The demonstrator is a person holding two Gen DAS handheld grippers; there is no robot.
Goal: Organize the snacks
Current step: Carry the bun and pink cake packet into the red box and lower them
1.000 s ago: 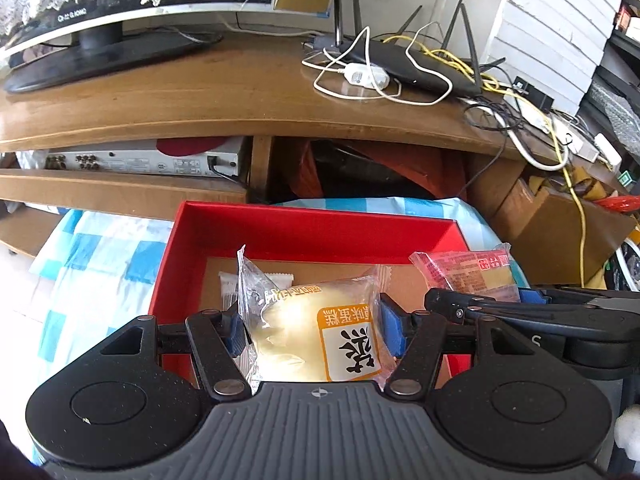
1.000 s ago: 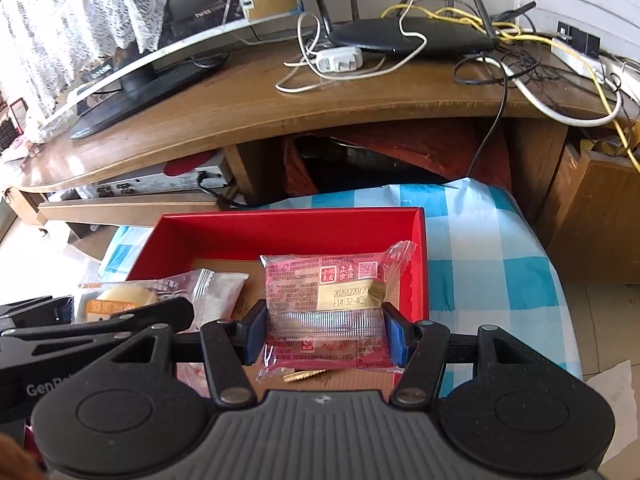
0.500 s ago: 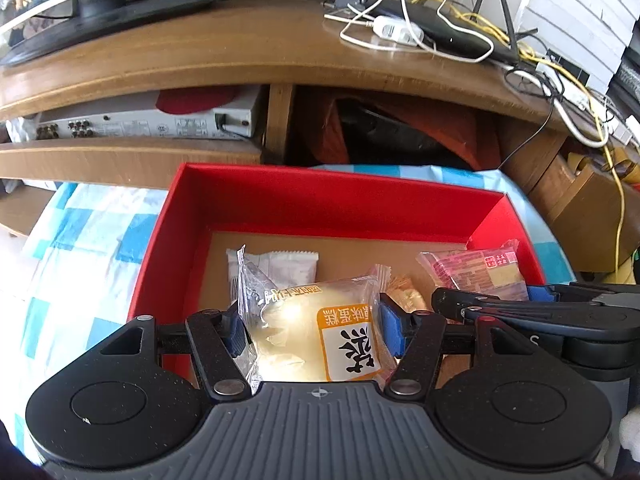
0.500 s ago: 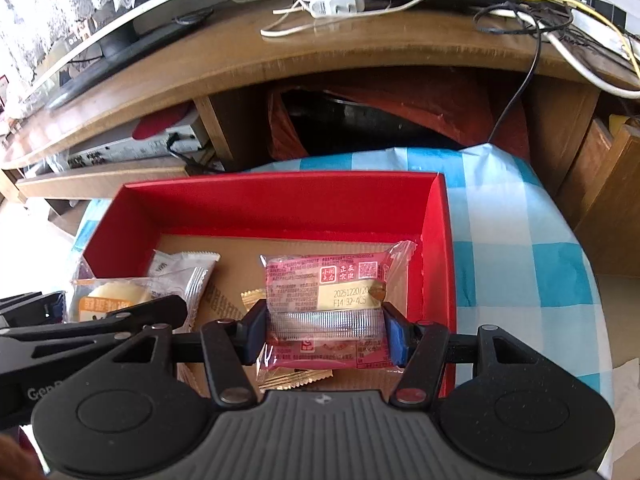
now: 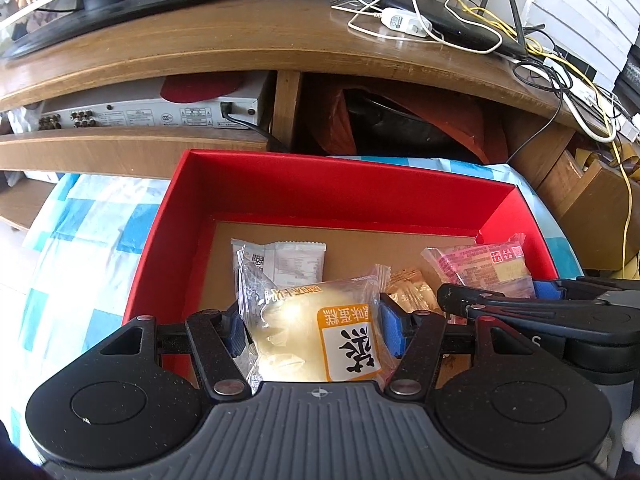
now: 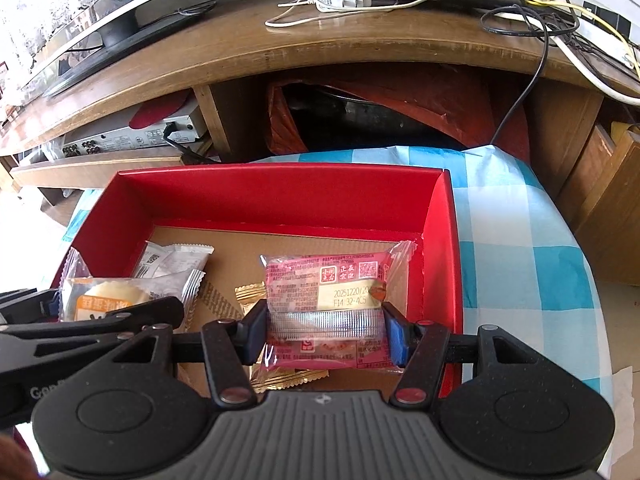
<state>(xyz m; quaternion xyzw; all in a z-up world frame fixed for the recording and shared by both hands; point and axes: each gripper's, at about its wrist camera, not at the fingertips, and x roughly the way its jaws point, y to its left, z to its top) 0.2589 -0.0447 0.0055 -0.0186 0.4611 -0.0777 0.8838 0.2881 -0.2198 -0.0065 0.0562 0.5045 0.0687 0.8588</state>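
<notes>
Blue pads are pressing in on both of your loads. Your left gripper [image 5: 312,330] is clamping a clear-wrapped yellow cake [image 5: 316,336] from both sides, its jaws standing partway apart around the packet, and it is holding the cake over the near left part of the red box [image 5: 160,248]. Your right gripper [image 6: 326,334] is doing the same with a pink snack packet [image 6: 328,300], gripping it across its width above the box's right half, close to the right wall.

Under and just past the cake, a white packet [image 5: 288,260] is lying flat on the brown cardboard floor of the box. A small gold-orange wrapped snack [image 6: 250,294] is lying in the middle of the floor between your two grippers, and another crinkle-edged gold wrapper [image 6: 288,380] is peeking out beneath the pink packet. In the left view, your right gripper's black arm is crossing in from the right and covering part of the box's near right corner.

The box is sitting on a blue and white checked cloth [image 6: 512,224], which is spreading out on both sides. Beyond its far wall, a wooden desk [image 5: 240,40] is rising, with a silver device [image 5: 152,114] on its lower shelf and a dark bag in the opening beside it. On top, a monitor base [image 5: 100,12] is standing at the left, and a black router [image 5: 452,20] with tangled white, yellow and black cables is sitting at the right.
</notes>
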